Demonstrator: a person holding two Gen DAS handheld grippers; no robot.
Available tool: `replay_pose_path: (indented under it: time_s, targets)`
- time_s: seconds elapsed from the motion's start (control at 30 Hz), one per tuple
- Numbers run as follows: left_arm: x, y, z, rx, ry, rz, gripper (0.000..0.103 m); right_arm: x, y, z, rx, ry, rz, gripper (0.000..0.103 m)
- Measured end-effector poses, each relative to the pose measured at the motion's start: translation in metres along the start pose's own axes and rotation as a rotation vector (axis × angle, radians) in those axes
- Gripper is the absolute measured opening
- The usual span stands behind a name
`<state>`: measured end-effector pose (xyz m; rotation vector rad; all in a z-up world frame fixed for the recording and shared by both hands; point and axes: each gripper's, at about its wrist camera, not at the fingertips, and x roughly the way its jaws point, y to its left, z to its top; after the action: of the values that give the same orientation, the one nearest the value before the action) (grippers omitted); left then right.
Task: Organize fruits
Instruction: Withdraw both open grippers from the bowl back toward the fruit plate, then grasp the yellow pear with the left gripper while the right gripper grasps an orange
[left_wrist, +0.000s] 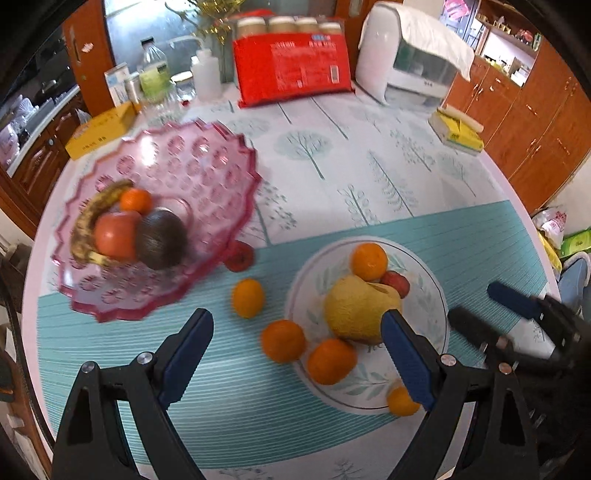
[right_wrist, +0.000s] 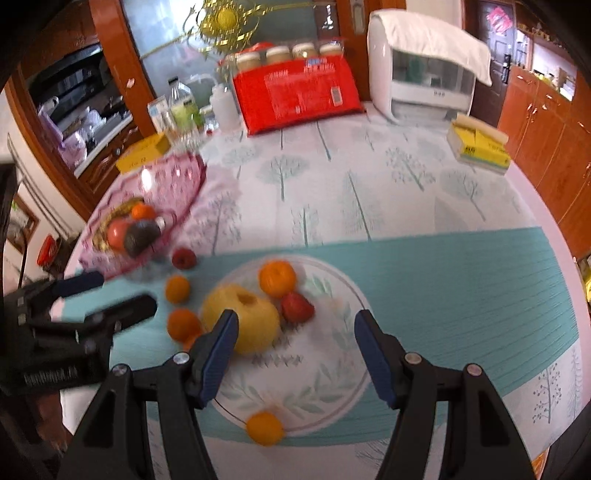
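Note:
A pink glass bowl (left_wrist: 207, 162) at the left holds a banana (left_wrist: 83, 225), a red apple (left_wrist: 116, 234), a dark avocado (left_wrist: 160, 240) and a small orange (left_wrist: 136, 200). A white plate (left_wrist: 424, 295) holds a yellow apple (left_wrist: 358, 308), oranges (left_wrist: 368, 261) and a red fruit (left_wrist: 397, 282). Loose oranges (left_wrist: 248, 298) and a red fruit (left_wrist: 240, 256) lie on the mat between them. My left gripper (left_wrist: 295, 347) is open and empty above the loose oranges. My right gripper (right_wrist: 293, 347) is open and empty over the plate (right_wrist: 332, 369), beside the yellow apple (right_wrist: 245, 317).
A red package (left_wrist: 291, 68) with jars, a white appliance (left_wrist: 402, 55), bottles (left_wrist: 153, 74), a yellow box (left_wrist: 99, 133) and a yellow tissue pack (left_wrist: 458, 133) stand at the table's back. Wooden cabinets (left_wrist: 535, 122) are on the right.

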<state>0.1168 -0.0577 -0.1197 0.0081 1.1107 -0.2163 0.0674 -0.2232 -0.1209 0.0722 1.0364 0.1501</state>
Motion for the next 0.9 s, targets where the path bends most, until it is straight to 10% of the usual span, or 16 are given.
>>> replay_pose_path:
  time_s: [0.67,0.9]
  targets:
    - [0.086,-0.053,-0.001,-0.017,0.149,-0.034,0.091,0.041,-0.054,-0.015,0.027,0.067,0.021,0.066]
    - [0.102,-0.047,-0.002,-0.068,0.185,-0.065,0.074,0.047,-0.056,-0.015,0.018,0.086,0.059,0.066]
